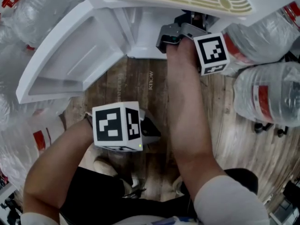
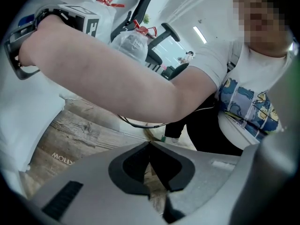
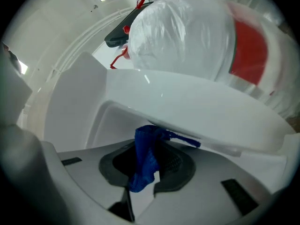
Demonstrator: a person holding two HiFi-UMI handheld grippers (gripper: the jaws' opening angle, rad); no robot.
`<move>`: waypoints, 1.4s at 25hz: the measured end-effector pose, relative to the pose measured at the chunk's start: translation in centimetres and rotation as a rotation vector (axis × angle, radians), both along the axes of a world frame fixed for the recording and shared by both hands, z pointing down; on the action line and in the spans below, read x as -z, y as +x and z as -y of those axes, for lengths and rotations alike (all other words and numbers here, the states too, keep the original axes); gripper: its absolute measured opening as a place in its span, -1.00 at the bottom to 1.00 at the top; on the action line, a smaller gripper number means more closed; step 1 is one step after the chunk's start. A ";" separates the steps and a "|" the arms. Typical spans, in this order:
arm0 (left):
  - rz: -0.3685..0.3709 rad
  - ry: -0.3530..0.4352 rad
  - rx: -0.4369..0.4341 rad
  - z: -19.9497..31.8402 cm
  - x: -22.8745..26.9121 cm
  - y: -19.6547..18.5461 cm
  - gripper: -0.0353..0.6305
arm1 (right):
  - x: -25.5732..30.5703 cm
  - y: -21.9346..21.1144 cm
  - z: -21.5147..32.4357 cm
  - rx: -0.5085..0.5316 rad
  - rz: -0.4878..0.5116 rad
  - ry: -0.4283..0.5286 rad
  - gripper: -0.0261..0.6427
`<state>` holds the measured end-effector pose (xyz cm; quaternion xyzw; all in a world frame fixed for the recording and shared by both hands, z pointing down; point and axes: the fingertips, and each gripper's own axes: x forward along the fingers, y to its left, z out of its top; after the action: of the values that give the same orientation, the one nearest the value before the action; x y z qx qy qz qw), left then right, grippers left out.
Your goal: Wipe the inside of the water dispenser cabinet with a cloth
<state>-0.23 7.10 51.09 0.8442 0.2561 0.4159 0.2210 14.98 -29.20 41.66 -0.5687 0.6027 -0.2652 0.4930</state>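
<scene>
Nearest the lens in the right gripper view, a blue cloth [image 3: 146, 158] was pinched between the jaws of the right gripper [image 3: 145, 175]. Its bunched top touched the underside of a white ledge at the mouth of the water dispenser cabinet [image 1: 140, 36]. Held that way, the fabric appeared to lead and meet the plastic first, which suited wiping. In the head view this gripper sat at upper centre, reaching into the opening. The cabinet door [image 1: 70, 60] was swung wide at upper left, probably to give the arm room. The left gripper [image 2: 150, 165], jaws pressed together on nothing, hung low at centre frame over the wooden floor [image 1: 140, 83], seemingly parked out of the way. Large water bottles [image 1: 267, 95] lay at right.
</scene>
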 end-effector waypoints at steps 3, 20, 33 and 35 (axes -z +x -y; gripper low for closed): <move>0.006 0.004 -0.005 -0.1 -0.2 -0.1 -0.88 | -0.3 0.8 -1.4 -0.017 -0.036 -0.022 -0.70; 0.005 -0.023 -0.017 -0.6 0.0 0.3 -0.88 | -3.6 -0.9 -1.4 -0.002 0.023 -0.065 -0.70; 0.011 -0.028 -0.023 -0.5 -0.3 -0.5 -0.88 | -6.8 0.4 2.7 -0.011 0.159 -0.085 -0.70; 0.004 -0.033 -0.025 -0.6 -0.2 -0.4 -0.88 | -7.0 0.8 2.1 -0.023 0.178 -0.084 -0.70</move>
<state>-0.61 7.74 51.25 0.8364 0.2731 0.4160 0.2299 15.82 -31.27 48.63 -0.5701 0.5382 -0.3339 0.5233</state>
